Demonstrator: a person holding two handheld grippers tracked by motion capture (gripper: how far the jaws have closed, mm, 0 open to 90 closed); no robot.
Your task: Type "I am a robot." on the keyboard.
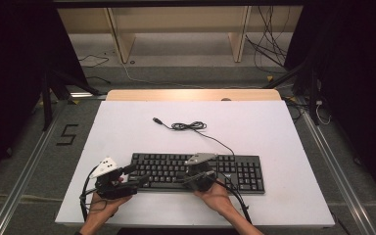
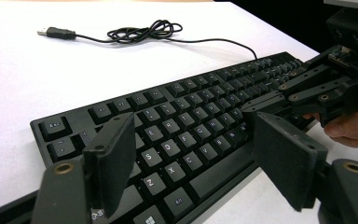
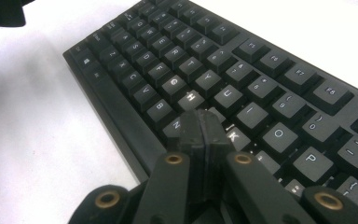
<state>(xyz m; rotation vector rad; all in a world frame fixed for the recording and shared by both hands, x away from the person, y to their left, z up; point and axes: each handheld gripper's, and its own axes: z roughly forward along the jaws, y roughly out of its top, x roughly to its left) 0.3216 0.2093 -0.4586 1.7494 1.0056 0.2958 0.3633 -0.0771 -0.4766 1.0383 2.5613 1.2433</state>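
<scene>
Black keyboard (image 1: 196, 171) lies flat just ahead of both grippers, the right gripper (image 3: 200, 128) with jaws pressed together resting its tip on the middle letter keys, the left gripper (image 2: 186, 158) spread wide over the left-hand keys, gripping nothing, so key-pressing looks underway.

A white table top (image 1: 127, 132) lies at the centre of the high view, with a strip of pale wood (image 1: 191, 95) along its far edge. Grey floor surrounds it, marked with a black figure "5" (image 1: 67, 134) at the left of the frame. Wooden shelving legs (image 1: 120, 39) stand at upper centre, and loose black cables (image 1: 269, 44) trail across the floor at upper right.
</scene>
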